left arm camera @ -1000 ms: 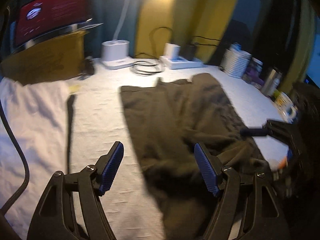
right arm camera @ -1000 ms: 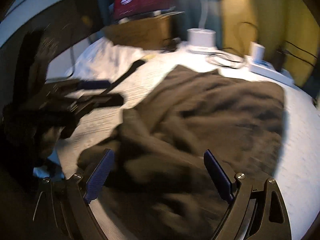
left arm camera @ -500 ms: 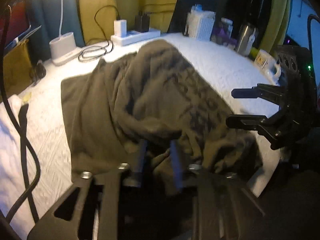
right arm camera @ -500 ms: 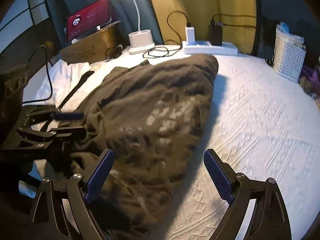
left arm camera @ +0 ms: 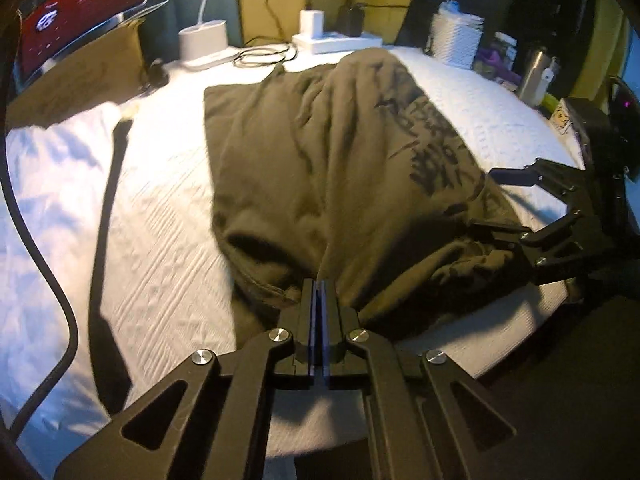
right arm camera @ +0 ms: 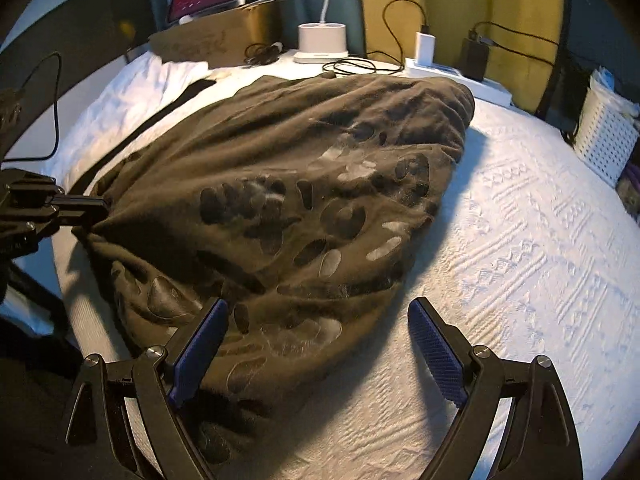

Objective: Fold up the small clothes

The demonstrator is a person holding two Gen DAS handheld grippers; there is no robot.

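Shirt (left arm camera: 328, 152) lay bunched on the table (right arm camera: 520, 220). My left gripper (left arm camera: 319, 300) had just pinched its hem; my right gripper (right arm camera: 316, 340) stayed spread.

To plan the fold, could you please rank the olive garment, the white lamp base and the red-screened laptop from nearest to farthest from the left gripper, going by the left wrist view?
1. Olive garment, pinched in the left gripper.
2. White lamp base, far edge, left of centre.
3. Red-screened laptop, far left corner.

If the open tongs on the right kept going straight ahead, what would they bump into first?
Most likely the crumpled olive-brown printed shirt: its near edge lies between the open right tongs, on the white textured bedcover. Depth is hard to judge.
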